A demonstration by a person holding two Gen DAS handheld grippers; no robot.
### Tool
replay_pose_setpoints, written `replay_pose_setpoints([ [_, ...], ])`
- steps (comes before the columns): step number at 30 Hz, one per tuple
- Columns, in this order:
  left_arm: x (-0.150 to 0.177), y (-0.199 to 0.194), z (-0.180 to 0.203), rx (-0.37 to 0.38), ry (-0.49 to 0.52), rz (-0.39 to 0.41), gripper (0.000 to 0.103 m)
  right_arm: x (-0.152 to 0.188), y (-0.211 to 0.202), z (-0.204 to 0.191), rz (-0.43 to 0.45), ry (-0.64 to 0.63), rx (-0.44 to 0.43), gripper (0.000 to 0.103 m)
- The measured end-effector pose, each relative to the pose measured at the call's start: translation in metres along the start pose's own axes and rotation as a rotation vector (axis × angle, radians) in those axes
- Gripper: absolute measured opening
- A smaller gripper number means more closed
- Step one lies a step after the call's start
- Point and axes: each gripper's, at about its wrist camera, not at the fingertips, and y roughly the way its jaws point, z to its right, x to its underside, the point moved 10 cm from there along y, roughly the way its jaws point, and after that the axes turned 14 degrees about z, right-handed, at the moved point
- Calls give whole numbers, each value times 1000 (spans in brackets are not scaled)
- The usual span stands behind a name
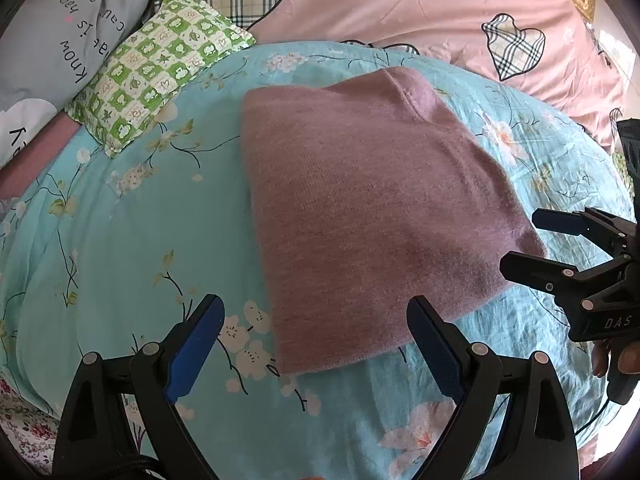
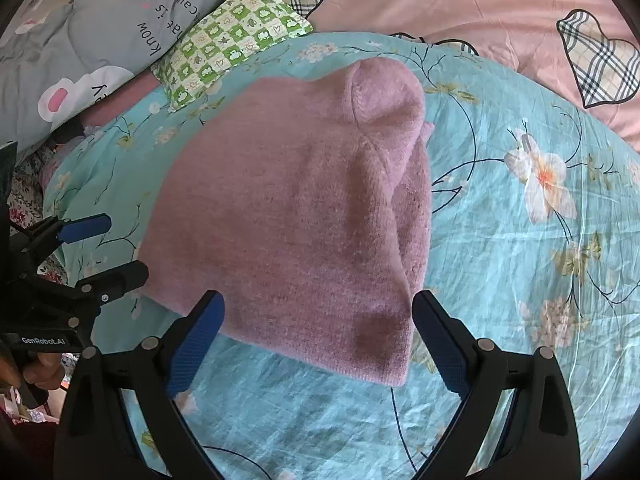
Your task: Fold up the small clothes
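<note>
A mauve knitted garment [image 1: 372, 208] lies folded flat on the turquoise floral bedsheet [image 1: 120, 248]. It also shows in the right wrist view [image 2: 288, 216], with a folded collar part at its far end. My left gripper [image 1: 316, 312] is open and empty, held just above the garment's near left corner. My right gripper [image 2: 316, 312] is open and empty above the garment's near edge. In the left wrist view the right gripper [image 1: 520, 240] sits at the garment's right side. In the right wrist view the left gripper [image 2: 116, 248] sits at its left side.
A green checked pillow [image 1: 156, 68] lies at the back left. A grey pillow with lettering [image 1: 60, 44] lies beside it. A pink quilt with plaid hearts [image 1: 400, 8] covers the far side of the bed.
</note>
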Motion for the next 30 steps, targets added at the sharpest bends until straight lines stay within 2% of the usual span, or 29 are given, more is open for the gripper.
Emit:
replay_pose_setpoints([
  [30,-8,-1,-2,-4,-14,22,93,-6,1,0,6,3,-1,95],
])
